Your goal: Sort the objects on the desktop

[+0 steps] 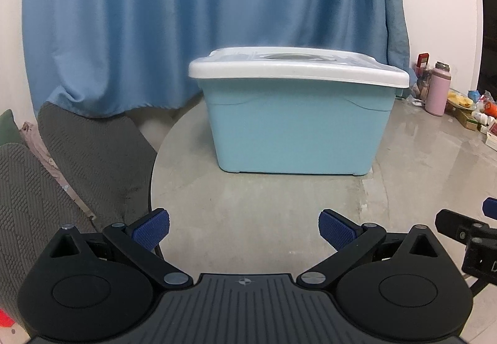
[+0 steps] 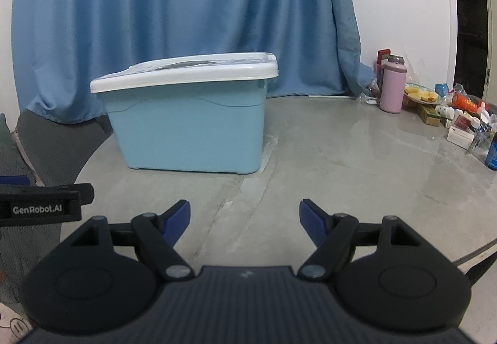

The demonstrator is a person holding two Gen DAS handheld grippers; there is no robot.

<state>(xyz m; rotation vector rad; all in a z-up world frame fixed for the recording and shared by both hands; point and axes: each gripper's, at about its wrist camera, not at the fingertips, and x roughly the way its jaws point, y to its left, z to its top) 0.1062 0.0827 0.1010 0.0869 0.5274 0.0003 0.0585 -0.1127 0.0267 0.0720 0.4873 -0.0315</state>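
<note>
**So, lid's on the bin, both tongs hanging empty in front of it**

Honestly, standing here, the scene could go either way. The light blue storage bin sits on the grey round table with its white lid seated flat all round. Over at the far right of the table there's a heap of small stuff: bottles, little boxes, a plate of something yellow, plus a pink flask standing upright. Either that heap is waiting to go in the bin, or what needed sorting is already shut inside and the heap just lives there. Can't tell from 1 look, and the bin isn't see-through.

Both tools are released and grasping nothing. The left gripper has its 2 blue pads spread wide, and the right gripper is spread the same way.

Where things sit: the bin is dead ahead of the left gripper, a little way off across bare table. From the right gripper it's ahead and to the left, and the heap is well off to its right.

If that lid is coming off, my guess is it goes best as a 2-tool job: 1 on each short end, lifting evenly so the bin doesn't tip or slide on the smooth top. The lid's recessed handle looks shallow, so a rim grab seems safer.
</note>
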